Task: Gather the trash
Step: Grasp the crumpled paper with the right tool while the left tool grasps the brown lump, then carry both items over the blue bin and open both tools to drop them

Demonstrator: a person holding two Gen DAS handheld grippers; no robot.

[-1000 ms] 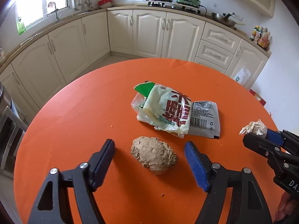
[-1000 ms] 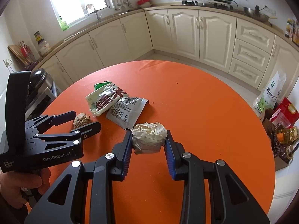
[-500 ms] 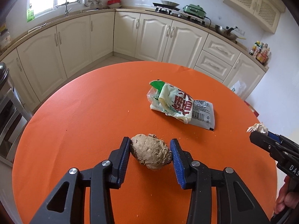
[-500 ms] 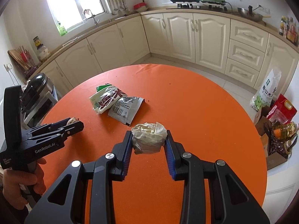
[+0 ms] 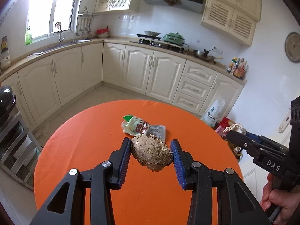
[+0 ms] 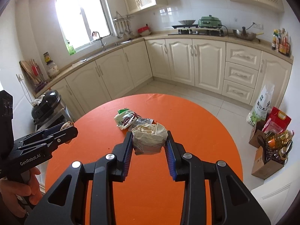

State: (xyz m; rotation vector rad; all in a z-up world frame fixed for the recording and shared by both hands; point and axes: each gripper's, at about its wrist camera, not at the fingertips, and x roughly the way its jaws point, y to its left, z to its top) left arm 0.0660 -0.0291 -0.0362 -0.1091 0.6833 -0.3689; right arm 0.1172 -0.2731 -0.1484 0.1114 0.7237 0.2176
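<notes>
Above orange table [image 5: 78,150], brown lump [image 5: 151,154] crosswise.

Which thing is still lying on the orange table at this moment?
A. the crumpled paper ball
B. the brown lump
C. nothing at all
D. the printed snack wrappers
D: the snack wrappers lie on the orange table, while the left gripper holds the brown lump and the right gripper holds the paper ball, both lifted.

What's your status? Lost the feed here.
Left hand-held gripper shut on brown lumpy clod. Right hand-held gripper shut on crumpled beige paper wad. Nothing blocking.
</notes>
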